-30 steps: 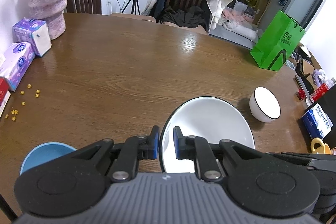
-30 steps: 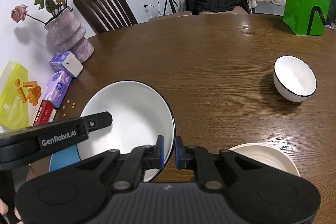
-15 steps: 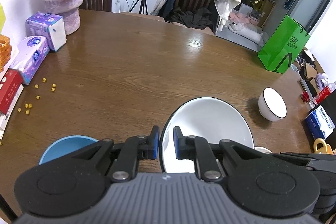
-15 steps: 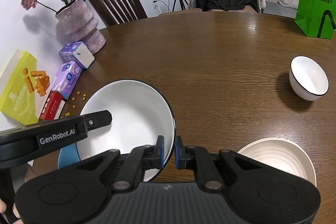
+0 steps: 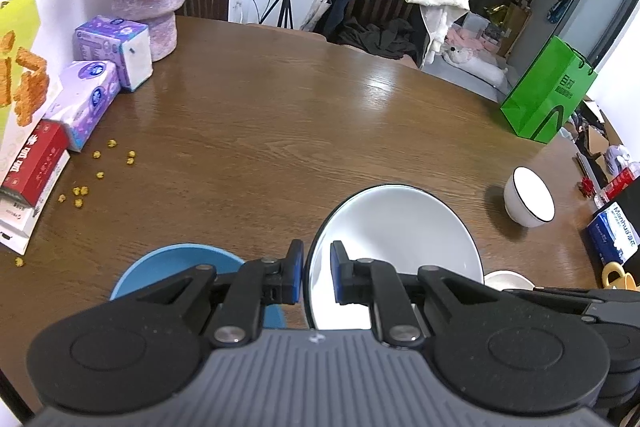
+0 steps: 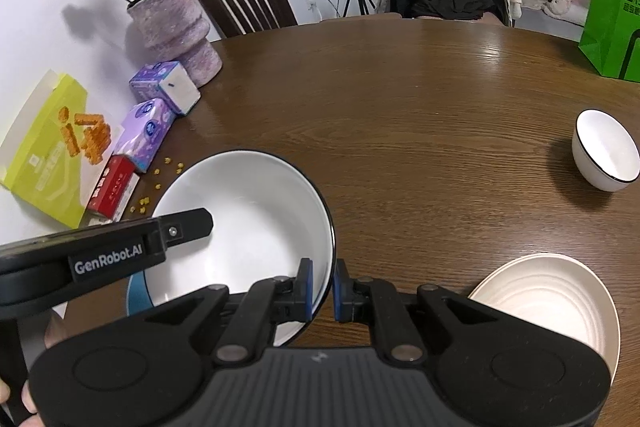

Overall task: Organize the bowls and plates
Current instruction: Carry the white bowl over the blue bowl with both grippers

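A large white bowl with a black rim is held above the wooden table by both grippers. My left gripper is shut on its left rim. My right gripper is shut on its right rim. A blue bowl sits on the table below and left of the white bowl. A cream ribbed plate lies at the near right. A small white bowl with a black rim stands at the far right.
A pink vase, purple tissue packs, a red box, a yellow snack box and yellow crumbs line the left edge. A green bag stands far right. A blue tissue box is at the right edge.
Both grippers have lifted the large white bowl and drawn back toward me. More of the blue bowl, the cream plate and the left-side boxes now show.
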`<state>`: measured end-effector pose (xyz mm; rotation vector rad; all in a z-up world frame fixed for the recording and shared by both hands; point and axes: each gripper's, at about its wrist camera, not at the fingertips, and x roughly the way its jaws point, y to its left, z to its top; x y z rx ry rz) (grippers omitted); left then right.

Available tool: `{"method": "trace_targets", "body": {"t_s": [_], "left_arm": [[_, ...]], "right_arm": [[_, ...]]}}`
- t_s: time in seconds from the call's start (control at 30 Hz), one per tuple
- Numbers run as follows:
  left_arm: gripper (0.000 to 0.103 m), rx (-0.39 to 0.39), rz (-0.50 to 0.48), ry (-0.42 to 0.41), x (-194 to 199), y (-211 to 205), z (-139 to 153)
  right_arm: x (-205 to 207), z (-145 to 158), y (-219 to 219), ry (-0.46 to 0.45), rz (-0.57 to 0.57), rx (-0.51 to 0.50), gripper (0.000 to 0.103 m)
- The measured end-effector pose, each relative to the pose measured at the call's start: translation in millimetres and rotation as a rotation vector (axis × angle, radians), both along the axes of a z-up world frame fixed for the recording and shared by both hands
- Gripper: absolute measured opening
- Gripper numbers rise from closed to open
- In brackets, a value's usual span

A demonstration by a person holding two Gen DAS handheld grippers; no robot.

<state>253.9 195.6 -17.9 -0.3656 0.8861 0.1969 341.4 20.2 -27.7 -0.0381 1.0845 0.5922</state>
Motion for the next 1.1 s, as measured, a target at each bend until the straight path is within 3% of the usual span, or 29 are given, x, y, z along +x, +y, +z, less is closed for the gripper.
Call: {"method": "trace_targets", "body": {"t_s": [1.1], "left_arm": [[0.014,-0.013,0.081,0.012,-55,65,-10]], "right_arm": [[-44,-4,69,0.008,0.094,-0.015,0.010]]}}
